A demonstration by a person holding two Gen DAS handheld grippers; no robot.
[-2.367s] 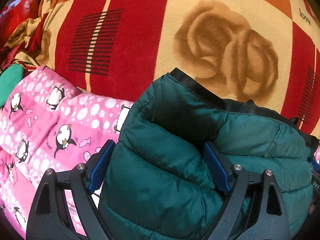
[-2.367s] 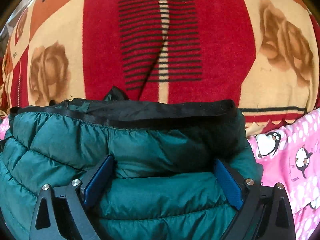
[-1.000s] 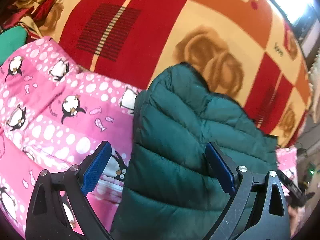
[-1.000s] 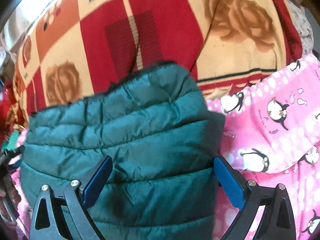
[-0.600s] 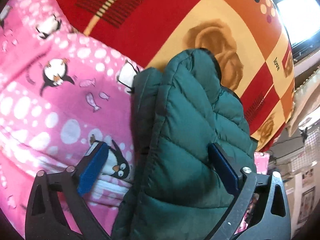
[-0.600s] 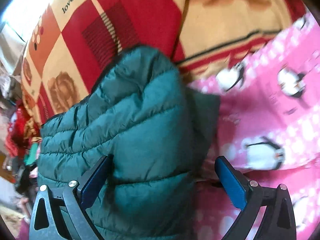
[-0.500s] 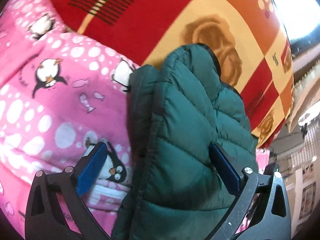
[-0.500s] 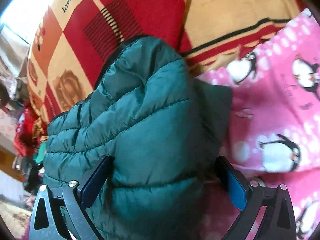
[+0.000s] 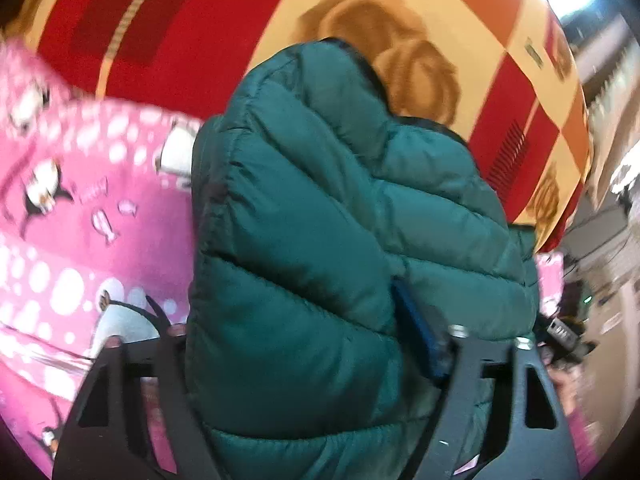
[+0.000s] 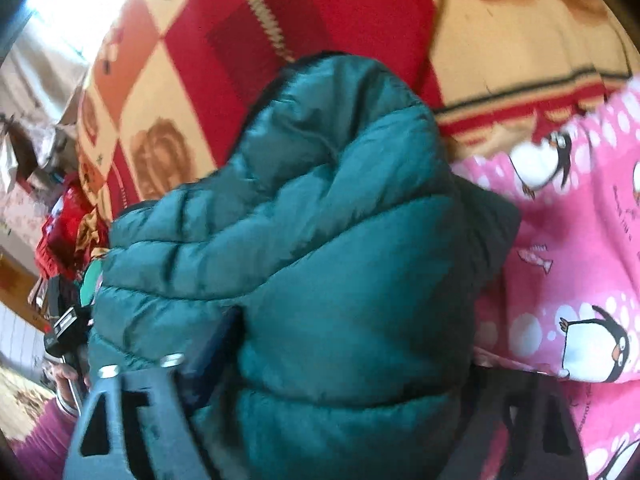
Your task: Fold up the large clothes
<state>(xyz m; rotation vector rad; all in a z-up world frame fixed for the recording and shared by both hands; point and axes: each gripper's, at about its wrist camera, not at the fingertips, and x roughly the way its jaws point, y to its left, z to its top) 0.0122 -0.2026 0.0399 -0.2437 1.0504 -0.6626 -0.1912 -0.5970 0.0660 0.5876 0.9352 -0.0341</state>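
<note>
Jacket: the green puffer jacket [image 9: 320, 260] lay bunched in a thick fold on the pink penguin blanket [image 9: 68, 240], its far edge reaching onto the red and cream rose blanket [image 9: 192, 28].
Left gripper: the left gripper [image 9: 296, 332] had just been closing, and its fingers pressed into the jacket's left end.
Right gripper: the right gripper [image 10: 344, 360] had likewise just been closing and pinched the jacket's right end.
Sharpness: both views were blurred.

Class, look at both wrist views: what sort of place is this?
Probably a bedroom at home: a red-and-cream rose-print blanket spread out, a pink penguin-print garment and a dark green quilted puffer jacket on it.
</note>
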